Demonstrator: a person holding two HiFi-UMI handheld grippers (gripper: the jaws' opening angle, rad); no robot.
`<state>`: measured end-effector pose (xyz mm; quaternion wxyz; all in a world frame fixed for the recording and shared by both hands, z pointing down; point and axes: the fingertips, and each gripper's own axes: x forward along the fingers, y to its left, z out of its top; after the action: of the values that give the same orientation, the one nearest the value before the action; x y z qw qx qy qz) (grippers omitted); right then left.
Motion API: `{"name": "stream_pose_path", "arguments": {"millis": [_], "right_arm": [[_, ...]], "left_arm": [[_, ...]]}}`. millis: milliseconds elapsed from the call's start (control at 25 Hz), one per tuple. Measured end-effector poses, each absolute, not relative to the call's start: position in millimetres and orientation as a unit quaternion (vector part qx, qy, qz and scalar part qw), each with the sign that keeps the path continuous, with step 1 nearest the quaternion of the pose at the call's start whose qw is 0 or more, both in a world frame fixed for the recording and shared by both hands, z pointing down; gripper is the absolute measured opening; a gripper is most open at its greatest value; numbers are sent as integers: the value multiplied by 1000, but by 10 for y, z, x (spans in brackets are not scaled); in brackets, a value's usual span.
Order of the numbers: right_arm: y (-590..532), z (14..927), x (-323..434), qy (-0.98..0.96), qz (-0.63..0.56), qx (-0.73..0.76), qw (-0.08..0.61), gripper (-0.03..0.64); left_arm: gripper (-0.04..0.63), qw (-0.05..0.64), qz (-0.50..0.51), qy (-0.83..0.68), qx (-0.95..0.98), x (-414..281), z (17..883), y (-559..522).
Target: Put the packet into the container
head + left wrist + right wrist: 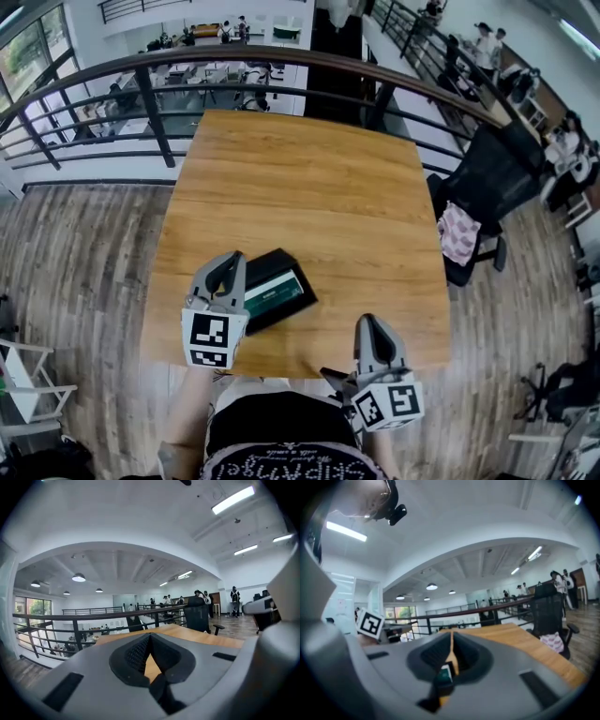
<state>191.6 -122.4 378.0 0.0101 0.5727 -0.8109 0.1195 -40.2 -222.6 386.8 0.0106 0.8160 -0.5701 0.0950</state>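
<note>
— Your right gripper [373,323] sits nearest, jaws pressed together on nothing. And your left?
— Your left gripper [228,258] is closed and empty too, just over the black container's [274,260] near corner. The green packet [272,298] appears to lie inside it. Check that it sits flat before you leave the wooden table [309,178].

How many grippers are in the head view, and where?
2. The left gripper is over the wooden table's near left, covering the dark container's left end. The right gripper is at the table's near edge, further right. Nothing suggests a hidden one.
</note>
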Motion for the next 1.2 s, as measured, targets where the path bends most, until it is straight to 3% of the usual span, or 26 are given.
{"name": "stream_pose_path", "arguments": {"millis": [600,1200], "right_arm": [[-809,3268,1294,-795,82,601,-23,38],[-314,3214,1137,-784,73,615,-31,38]], "left_arm": [[28,-42,-52,-552,831,-1046,2584,-1337],[28,-3,-40,-583,811,-1652,3030,-527]]}}
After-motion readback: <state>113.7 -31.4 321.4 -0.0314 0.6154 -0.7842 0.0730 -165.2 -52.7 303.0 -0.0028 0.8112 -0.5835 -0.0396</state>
